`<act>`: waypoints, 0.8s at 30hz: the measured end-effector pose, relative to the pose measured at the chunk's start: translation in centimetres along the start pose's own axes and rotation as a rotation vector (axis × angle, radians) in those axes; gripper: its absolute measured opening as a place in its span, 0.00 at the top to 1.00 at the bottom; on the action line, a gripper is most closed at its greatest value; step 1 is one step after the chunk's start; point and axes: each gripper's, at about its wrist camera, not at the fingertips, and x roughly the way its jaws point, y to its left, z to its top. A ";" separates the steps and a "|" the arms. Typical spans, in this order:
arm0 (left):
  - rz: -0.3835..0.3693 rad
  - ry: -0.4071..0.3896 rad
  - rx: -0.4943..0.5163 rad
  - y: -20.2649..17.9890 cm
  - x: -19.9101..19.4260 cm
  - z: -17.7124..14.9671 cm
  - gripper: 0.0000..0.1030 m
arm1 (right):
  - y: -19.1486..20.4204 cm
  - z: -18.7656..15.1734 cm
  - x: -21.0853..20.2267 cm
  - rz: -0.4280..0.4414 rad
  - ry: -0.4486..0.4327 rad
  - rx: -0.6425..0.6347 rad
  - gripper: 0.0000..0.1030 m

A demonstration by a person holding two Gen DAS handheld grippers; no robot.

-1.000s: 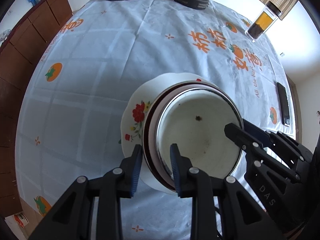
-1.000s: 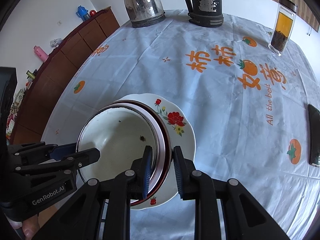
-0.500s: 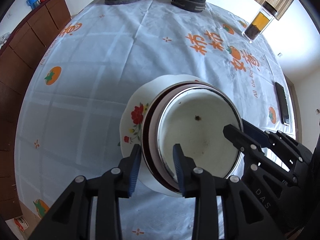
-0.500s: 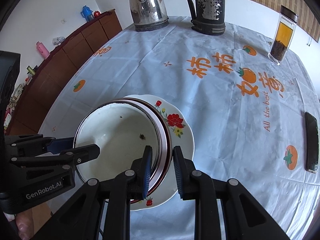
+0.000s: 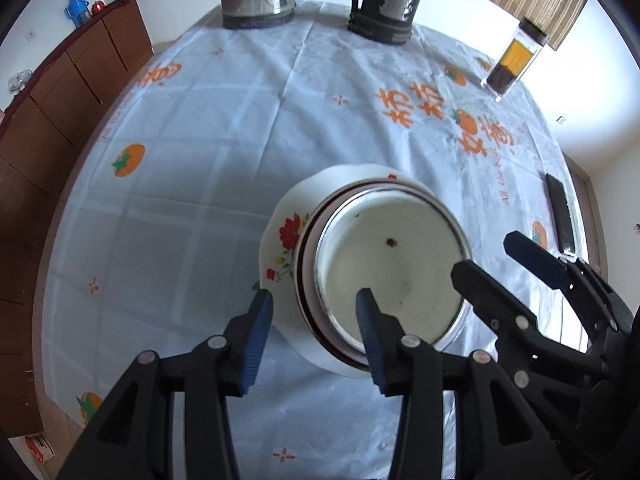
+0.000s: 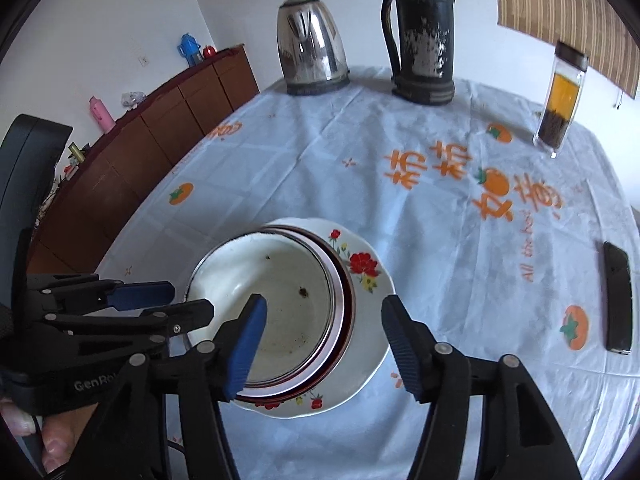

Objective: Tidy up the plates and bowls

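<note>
White enamel bowl with metal rim (image 5: 390, 268) sat nested in red-rimmed bowl (image 6: 347, 300), both on white scalloped plate with red flowers (image 6: 366, 280), stack resting on pale blue tablecloth with orange persimmon print (image 5: 200, 184). Left gripper (image 5: 316, 328): jaws just opened, blue pads straddling stack's near rim, not pressing. Right gripper (image 6: 322, 336): jaws just opened wide, spread either side of opposite rim, clear of it. Steel kettle (image 6: 310, 46), black flask (image 6: 422, 32), clear tea jar (image 6: 562, 102) stood at far edge.

Both hand-held grippers (image 5: 316, 320) opened, released bowl (image 5: 390, 268).
</note>
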 end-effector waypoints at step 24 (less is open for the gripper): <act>0.032 -0.453 0.036 -3.1 -13.4 -4.1 0.38 | 0.9 -1.5 -15.8 -0.127 -0.442 -0.071 0.29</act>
